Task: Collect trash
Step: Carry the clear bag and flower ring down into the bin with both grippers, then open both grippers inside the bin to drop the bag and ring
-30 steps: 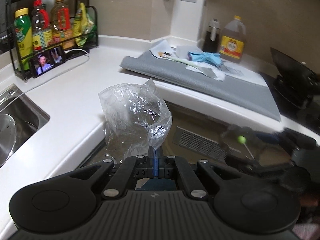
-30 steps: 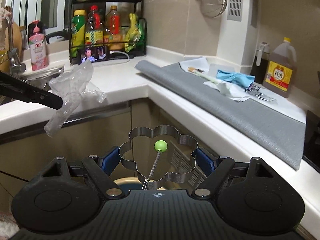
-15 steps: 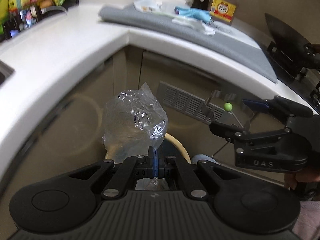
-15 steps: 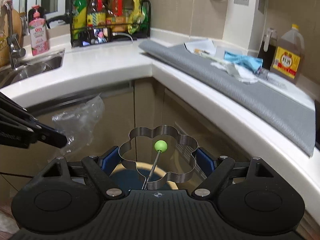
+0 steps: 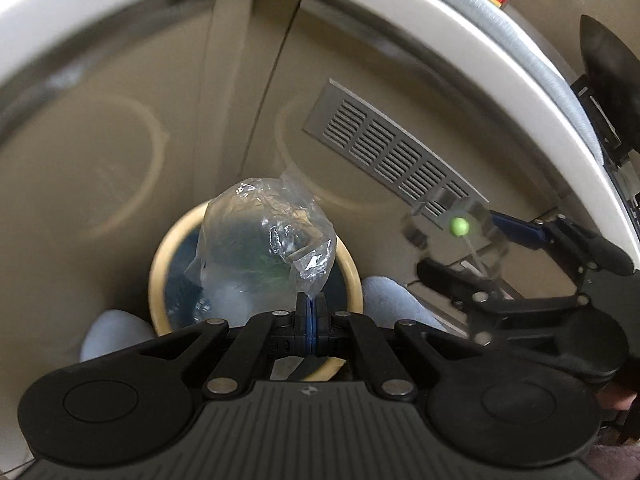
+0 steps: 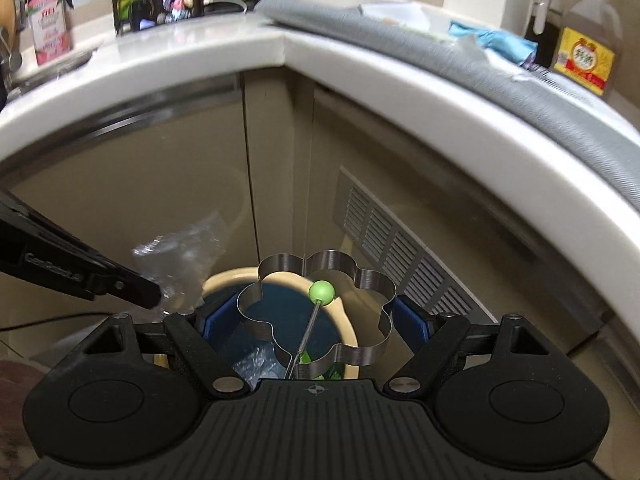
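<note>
Plastic bag point(image 5: 266, 236) pinched btwn left jaws, over bin point(image 5: 160, 264).

one plastic bag point(image 5: 264, 240), one flower-shaped metal ring point(image 6: 320, 312), one bin point(image 5: 160, 264), two grippers point(image 5: 310, 312) point(image 6: 316, 320)

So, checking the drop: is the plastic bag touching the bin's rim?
Cannot tell. In the left wrist view the plastic bag overlaps the bin's rim, with no gap or contact plainly shown.

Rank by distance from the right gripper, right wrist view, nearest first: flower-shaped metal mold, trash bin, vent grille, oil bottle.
1. Flower-shaped metal mold: held between the right gripper jaws.
2. Trash bin: just beyond and below, on the floor.
3. Vent grille: farther right, on the cabinet front.
4. Oil bottle: farthest, up on the counter, top right.
</note>
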Motion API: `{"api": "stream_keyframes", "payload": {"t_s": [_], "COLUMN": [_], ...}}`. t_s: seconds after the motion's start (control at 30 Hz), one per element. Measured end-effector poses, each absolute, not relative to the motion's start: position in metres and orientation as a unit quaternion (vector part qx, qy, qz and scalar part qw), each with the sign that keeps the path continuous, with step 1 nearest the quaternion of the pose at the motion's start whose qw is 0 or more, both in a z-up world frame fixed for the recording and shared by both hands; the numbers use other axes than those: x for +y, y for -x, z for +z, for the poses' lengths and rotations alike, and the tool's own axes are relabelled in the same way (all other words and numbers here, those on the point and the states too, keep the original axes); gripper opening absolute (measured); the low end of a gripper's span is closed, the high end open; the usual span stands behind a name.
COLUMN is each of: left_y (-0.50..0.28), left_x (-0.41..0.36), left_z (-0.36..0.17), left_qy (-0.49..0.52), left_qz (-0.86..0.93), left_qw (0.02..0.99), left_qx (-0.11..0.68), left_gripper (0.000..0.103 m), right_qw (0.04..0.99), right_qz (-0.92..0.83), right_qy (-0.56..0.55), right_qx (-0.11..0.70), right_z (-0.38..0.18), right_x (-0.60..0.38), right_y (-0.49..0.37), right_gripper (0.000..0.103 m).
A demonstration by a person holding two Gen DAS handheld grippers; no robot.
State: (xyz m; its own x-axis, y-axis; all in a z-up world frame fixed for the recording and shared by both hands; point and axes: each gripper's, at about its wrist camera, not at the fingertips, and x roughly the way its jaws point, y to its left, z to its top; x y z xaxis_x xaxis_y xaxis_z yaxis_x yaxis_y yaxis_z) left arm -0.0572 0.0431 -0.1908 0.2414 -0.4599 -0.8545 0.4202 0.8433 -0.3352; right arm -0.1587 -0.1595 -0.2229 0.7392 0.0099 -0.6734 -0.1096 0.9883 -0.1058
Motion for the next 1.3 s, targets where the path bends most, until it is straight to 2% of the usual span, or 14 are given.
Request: {"api": "stream_keyframes", "payload": {"t_s": [0.37, 0.67, 0.8, 1.0, 1.1, 1.3], "left_y": [0.019, -0.010, -0.021, -0.026, -0.026, -0.019], "left_x": [0.043, 0.058, 0.064, 0.078, 0.072, 0.058], "left_z": [-0.249, -0.283, -0.300, -0.280, -0.284, -0.337], "left_qy": [0.091, 0.189, 0.286, 0.379, 0.350, 0.271], "left_qz": [-0.291, -0.260, -0.253, -0.275, -0.262, -0.219], "left_qw": [0.744, 0.739, 0.699, 0.699, 0.725, 0.709], "left_qx": [0.595, 0.592, 0.605, 0.541, 0.531, 0.613], "left_gripper": [0.000, 0.000, 0.000, 0.000, 0.000, 0.000], "right_qw": [0.911, 0.903, 0.898, 0.898, 0.897, 0.894], "right_qz": [0.042, 0.041, 0.042, 0.040, 0.038, 0.040], "right_qy": [0.093, 0.108, 0.113, 0.117, 0.116, 0.117], "right_qx": [0.399, 0.414, 0.424, 0.423, 0.426, 0.431], "right_z": [-0.268, -0.283, -0.288, -0.287, -0.287, -0.287], "right_x": [-0.156, -0.152, -0.147, -0.148, -0.149, -0.150], "right_y": [0.125, 0.114, 0.108, 0.110, 0.110, 0.109], "right_gripper": [0.084, 0.084, 0.084, 0.084, 0.084, 0.085]}}
